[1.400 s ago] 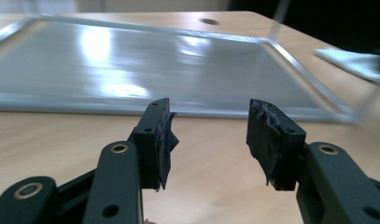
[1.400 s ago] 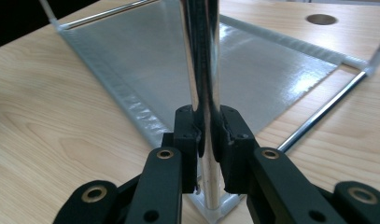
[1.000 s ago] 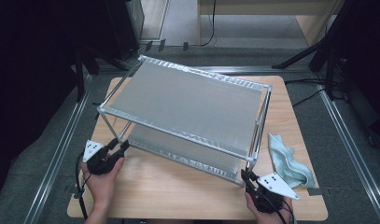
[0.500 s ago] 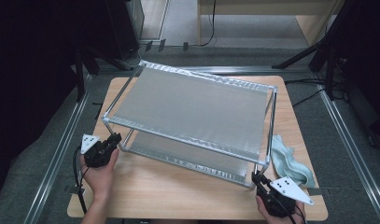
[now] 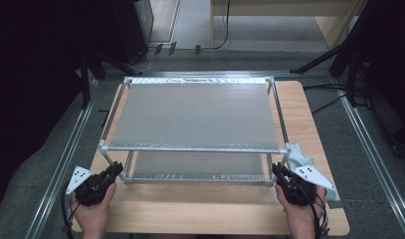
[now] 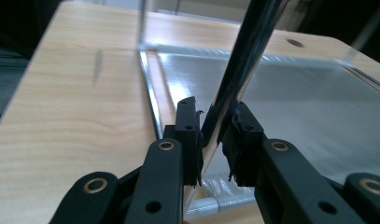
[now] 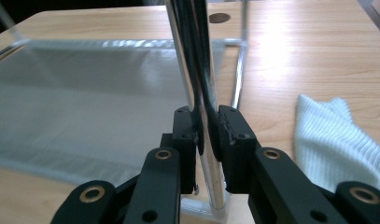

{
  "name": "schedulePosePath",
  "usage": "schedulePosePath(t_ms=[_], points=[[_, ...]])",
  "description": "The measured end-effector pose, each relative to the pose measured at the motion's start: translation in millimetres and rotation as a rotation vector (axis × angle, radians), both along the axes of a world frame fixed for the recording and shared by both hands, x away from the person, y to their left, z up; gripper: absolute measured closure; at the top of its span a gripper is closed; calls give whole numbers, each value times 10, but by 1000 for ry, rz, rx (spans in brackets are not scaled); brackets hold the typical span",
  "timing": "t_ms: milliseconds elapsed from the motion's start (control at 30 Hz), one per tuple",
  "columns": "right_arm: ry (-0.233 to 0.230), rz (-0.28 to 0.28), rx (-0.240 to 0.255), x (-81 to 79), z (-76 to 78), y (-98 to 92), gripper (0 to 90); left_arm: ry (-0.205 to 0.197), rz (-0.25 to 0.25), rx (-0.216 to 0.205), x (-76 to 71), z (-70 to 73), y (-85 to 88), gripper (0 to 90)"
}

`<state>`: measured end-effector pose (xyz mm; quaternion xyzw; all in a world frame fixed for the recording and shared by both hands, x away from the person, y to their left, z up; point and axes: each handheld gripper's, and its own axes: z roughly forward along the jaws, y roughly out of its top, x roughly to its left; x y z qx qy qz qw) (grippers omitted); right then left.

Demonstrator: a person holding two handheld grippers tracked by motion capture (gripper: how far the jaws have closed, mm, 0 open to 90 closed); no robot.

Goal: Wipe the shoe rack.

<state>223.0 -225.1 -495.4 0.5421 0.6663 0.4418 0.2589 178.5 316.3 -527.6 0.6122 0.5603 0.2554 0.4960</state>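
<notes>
A two-tier metal shelf rack (image 5: pixel 192 117) stands square on the wooden table (image 5: pixel 200 209). My left gripper (image 5: pixel 116 169) is at its front left corner. In the left gripper view the jaws of the left gripper (image 6: pixel 214 112) have just been closing and now clamp the shiny front left post (image 6: pixel 243 60) low down. My right gripper (image 5: pixel 278 170) is at the front right corner. In the right gripper view, the right gripper (image 7: pixel 207 114) is shut on the front right post (image 7: pixel 190 51) just above the lower shelf.
A pale blue cloth (image 5: pixel 302 154) lies on the table by the rack's front right corner, right of the right gripper; it is also the cloth (image 7: pixel 337 140) in the right gripper view. Metal floor rails (image 5: pixel 65 159) run along both sides of the table.
The rack has swung from skewed to square with the table edge: its right front corner went away from me, its left front corner came nearer. Both hands moved with it.
</notes>
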Motion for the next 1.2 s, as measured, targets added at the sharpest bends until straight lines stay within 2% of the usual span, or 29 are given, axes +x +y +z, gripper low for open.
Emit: schedulePosePath(t_ms=[233,300,400,467,567,700,767,800,900,967,1033,1100,1200], points=[[13,-18,10,209,-16,-56,772,21,-73,7,-250,-2,-54,767],[14,-27,7,251,-24,-70,772,24,-101,29,-309,-8,-85,770],[18,-41,2,311,-54,-80,773,28,-136,58,-343,-24,-104,777],[11,-43,-10,345,-65,-80,780,27,-168,28,-366,-31,-80,769],[-2,-39,-55,374,-65,-57,787,25,-186,22,-385,-30,-75,766],[1,-42,-33,379,-66,-111,772,21,-226,33,-385,-27,-111,767],[13,-26,12,381,-58,-190,747,22,-253,45,-388,-20,-144,770],[19,-17,18,382,-50,-232,757,19,-267,43,-388,-20,-160,769],[24,-8,0,382,-36,-325,760,15,-307,66,-386,-18,-222,752],[6,32,36,376,-16,-400,689,15,-292,63,-378,-14,-239,684],[10,79,65,360,62,-481,580,14,-293,57,-371,-17,-237,667],[12,107,69,315,143,-561,549,13,-293,63,-365,-20,-240,666],[16,111,67,214,197,-706,513,21,-288,69,-345,-28,-248,695]])
